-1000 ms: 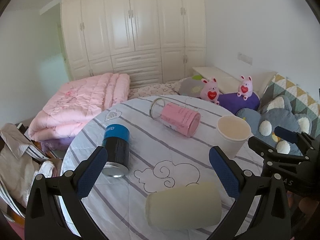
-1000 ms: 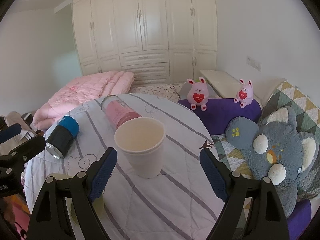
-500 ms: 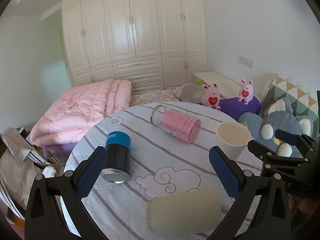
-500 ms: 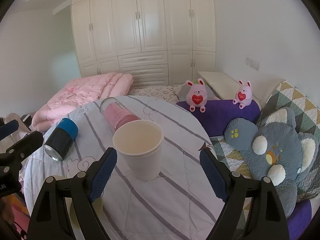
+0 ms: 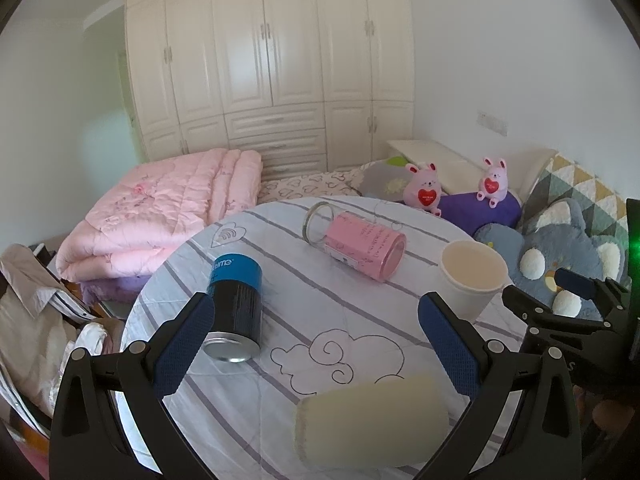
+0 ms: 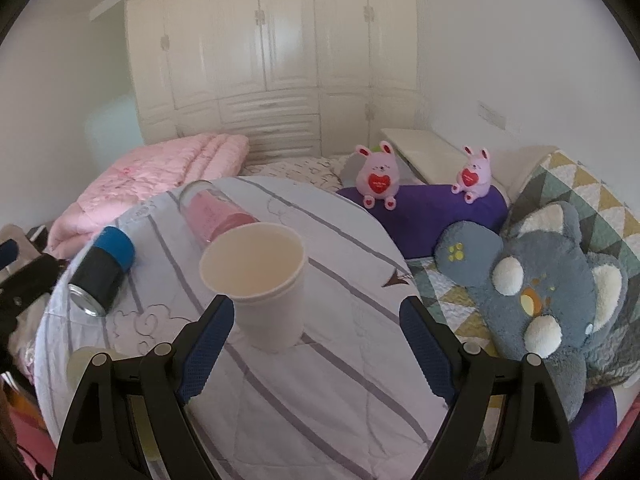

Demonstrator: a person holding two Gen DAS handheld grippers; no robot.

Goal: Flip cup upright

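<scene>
A round striped table (image 5: 360,332), its near edge cut off, holds a blurred pale cup (image 5: 372,420) lying on its side, long axis left-right, between the wide-open left gripper (image 5: 316,348), while the right gripper (image 6: 316,340) hovers open around an upright paper cup (image 6: 260,280).

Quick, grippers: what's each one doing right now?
Left gripper: open, holding nothing, above the table near the lying cream cup.
Right gripper: open, holding nothing, the upright white cup just ahead of it.
</scene>
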